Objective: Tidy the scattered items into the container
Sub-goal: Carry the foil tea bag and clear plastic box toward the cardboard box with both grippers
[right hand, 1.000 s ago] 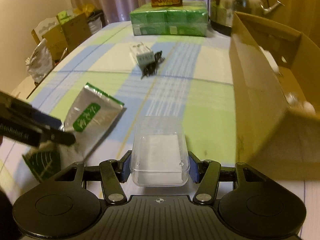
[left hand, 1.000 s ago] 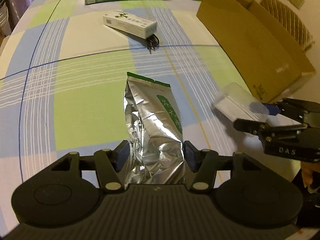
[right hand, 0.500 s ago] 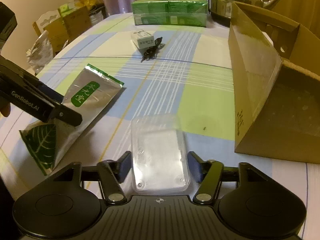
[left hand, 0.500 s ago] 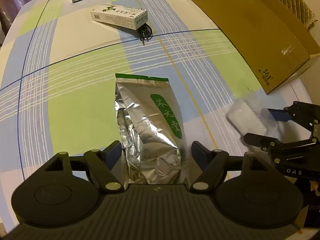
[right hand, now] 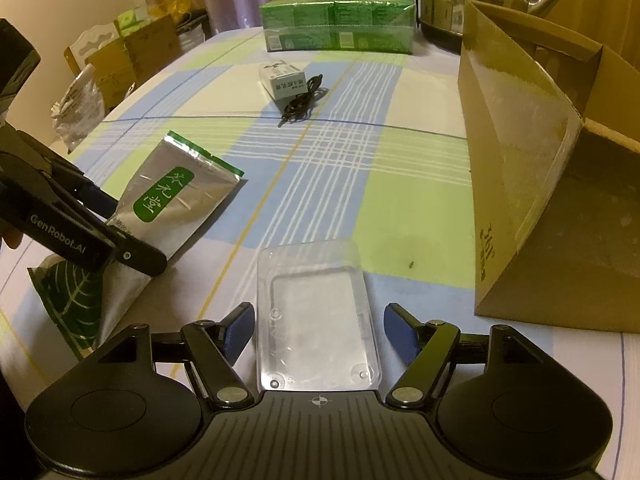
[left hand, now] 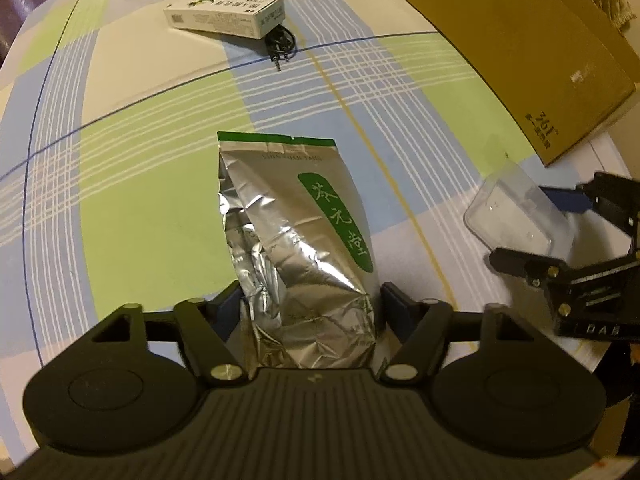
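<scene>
— What's the left gripper (left hand: 312,304) up to?

— It sits low in the frame with its fingers (left hand: 394,308) either side of the pouch (left hand: 296,236), which lies flat on the desk (left hand: 132,152). The right finger touches the foil; the left one looks just beside it. I'd call it closing in, not a firm pinch.

— And the right gripper (right hand: 318,330)?

— Spread. The tray (right hand: 316,312) lies between the fingers (right hand: 240,326) with a gap on each side, so nothing is held. Both tools straddle their items lengthwise, probably so the narrow sides get squeezed.

— Where's it all meant to go?

— The box (right hand: 520,184) on the right of the right view, lying with its open flap toward the desk. Tray and pouch are still outside it, near its lower corner.

— Anything else scattered?

— A carton (right hand: 282,80) and a cable (right hand: 302,100) touching it, upper centre, well apart from both grippers.
</scene>
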Available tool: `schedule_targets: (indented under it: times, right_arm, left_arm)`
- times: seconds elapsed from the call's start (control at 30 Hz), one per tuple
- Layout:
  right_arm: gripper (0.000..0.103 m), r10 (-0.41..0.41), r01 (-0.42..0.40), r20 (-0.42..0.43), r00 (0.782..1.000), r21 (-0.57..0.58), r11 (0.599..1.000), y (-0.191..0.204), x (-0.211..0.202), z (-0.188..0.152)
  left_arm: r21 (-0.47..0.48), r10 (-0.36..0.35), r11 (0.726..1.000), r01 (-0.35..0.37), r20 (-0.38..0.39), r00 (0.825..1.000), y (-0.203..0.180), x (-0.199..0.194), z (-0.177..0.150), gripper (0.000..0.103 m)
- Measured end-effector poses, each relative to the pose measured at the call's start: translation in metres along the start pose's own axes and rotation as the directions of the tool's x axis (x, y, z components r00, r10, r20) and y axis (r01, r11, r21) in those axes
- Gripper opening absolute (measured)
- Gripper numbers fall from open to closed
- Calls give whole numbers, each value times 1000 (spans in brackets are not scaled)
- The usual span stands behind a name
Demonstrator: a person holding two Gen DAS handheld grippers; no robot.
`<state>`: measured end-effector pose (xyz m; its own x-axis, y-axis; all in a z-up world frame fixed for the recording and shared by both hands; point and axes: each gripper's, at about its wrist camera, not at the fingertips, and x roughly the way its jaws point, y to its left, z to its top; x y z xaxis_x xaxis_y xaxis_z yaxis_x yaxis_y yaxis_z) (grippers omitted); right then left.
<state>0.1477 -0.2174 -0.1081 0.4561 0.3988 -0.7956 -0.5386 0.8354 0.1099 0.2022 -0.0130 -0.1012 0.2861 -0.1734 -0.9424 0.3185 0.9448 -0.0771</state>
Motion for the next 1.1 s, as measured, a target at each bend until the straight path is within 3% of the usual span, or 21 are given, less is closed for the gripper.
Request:
schedule_targets:
  times: [0.17, 0.5, 0.77, 0.97, 1.03, 1.1]
  right_arm:
    - [69, 10, -10, -4, 1000, -8, 1000, 1, 0, -1]
    - [69, -3, 3, -11, 1000, -17, 1000, 4, 0, 0]
    - [69, -5, 5, -15, 1000, -27, 1000, 5, 3, 0]
    - [69, -10, 9, -14, 1000, -44, 999, 8, 5, 1]
    - [68, -13, 12, -13, 1000, -52, 999, 8, 6, 1]
    - [60, -20, 20, -8, 1000, -58, 998, 9, 5, 1]
  left_arm:
    - [-6, -26, 1000, 27, 16, 1000, 1, -7, 0, 46]
    - [39, -36, 999, 36, 12, 999, -11, -15, -6, 46]
    - [26, -24, 999, 25, -14, 1000, -9, -8, -7, 58]
    - [48, -22, 999, 24, -36, 999, -10, -4, -7, 62]
    - [56, -20, 998, 22, -40, 999, -10, -5, -6, 57]
    - [62, -31, 998, 34, -41, 999, -11, -7, -6, 50]
